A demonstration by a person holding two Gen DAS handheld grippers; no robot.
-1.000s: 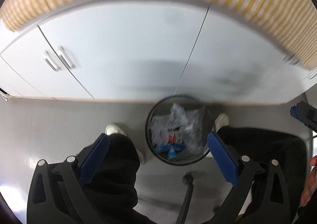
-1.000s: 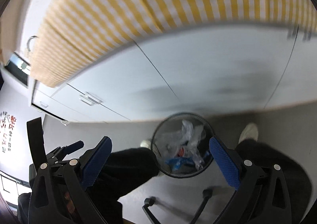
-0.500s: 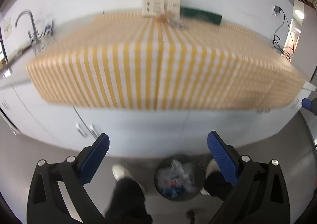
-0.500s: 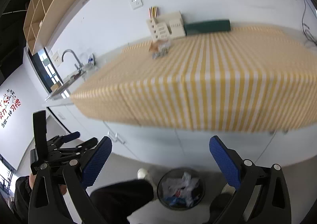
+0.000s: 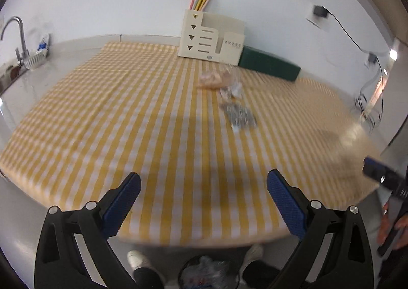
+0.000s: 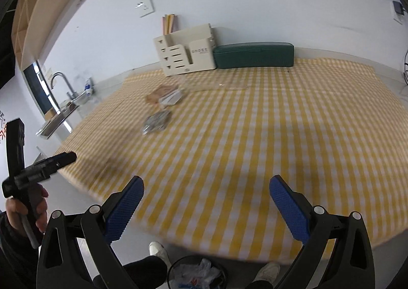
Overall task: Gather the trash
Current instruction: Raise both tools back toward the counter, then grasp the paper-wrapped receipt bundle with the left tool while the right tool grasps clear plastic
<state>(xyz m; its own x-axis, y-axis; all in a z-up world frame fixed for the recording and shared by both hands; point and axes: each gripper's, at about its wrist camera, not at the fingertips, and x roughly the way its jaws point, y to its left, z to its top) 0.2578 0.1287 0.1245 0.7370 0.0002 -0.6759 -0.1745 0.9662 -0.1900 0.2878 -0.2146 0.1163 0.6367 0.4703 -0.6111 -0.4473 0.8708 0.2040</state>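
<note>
Trash lies on the yellow checked tablecloth (image 5: 127, 115): a silvery crumpled wrapper (image 5: 239, 114) (image 6: 156, 121), a pale wrapper (image 5: 232, 89) (image 6: 171, 97) and a brownish packet (image 5: 211, 78) (image 6: 159, 92), all far ahead and blurred. A black mesh bin (image 5: 206, 273) (image 6: 196, 275) holding clear plastic stands on the floor under the table's near edge. My left gripper (image 5: 204, 201) hangs open above the near edge, nothing between its blue pads. My right gripper (image 6: 206, 206) is likewise open with nothing in it.
A cream desk organiser (image 5: 211, 38) (image 6: 187, 50) and a dark green case (image 5: 267, 65) (image 6: 253, 55) stand against the back wall. A sink with a tap (image 5: 15, 38) (image 6: 60, 84) is at the left. The person's shoes (image 6: 158, 250) flank the bin.
Both grippers have swung up from looking down at the bin and cabinet fronts to facing across the tabletop. Both stayed open throughout.
</note>
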